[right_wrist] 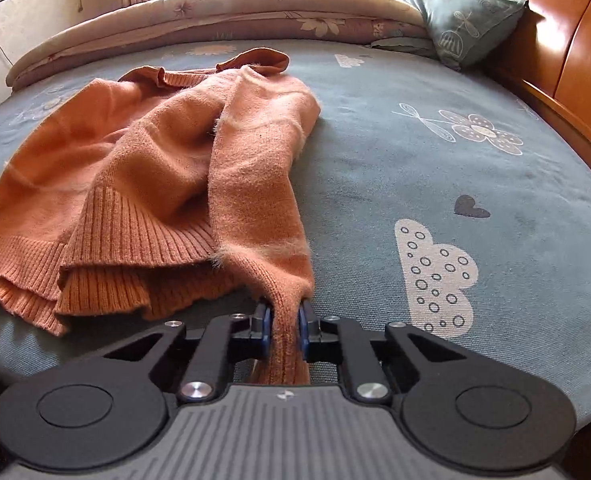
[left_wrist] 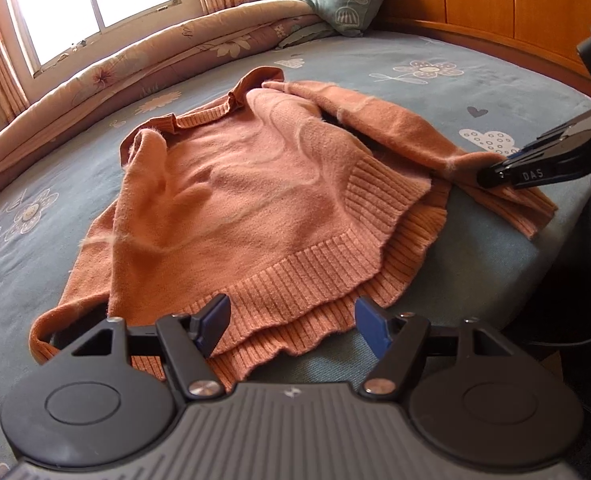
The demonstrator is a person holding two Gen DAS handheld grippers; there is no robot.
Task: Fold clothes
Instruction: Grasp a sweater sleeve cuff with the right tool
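Observation:
An orange knit sweater (left_wrist: 235,200) lies on the blue-grey bed sheet (left_wrist: 435,80), collar toward the window. My left gripper (left_wrist: 291,322) stands open over the ribbed hem, whose edge lies between the blue pads without being pressed. One long sleeve (right_wrist: 255,200) runs toward the near bed edge. My right gripper (right_wrist: 285,328) is shut on that sleeve near its cuff, with knit bunched between the pads. In the left wrist view the right gripper (left_wrist: 495,174) shows at the right, lying on the sleeve (left_wrist: 415,136).
A rolled floral quilt (left_wrist: 155,68) lines the far side under the window (left_wrist: 91,0). A pale blue pillow (right_wrist: 463,16) leans against the wooden headboard (right_wrist: 567,60). The bed's near edge (left_wrist: 495,272) drops off at the right in the left wrist view.

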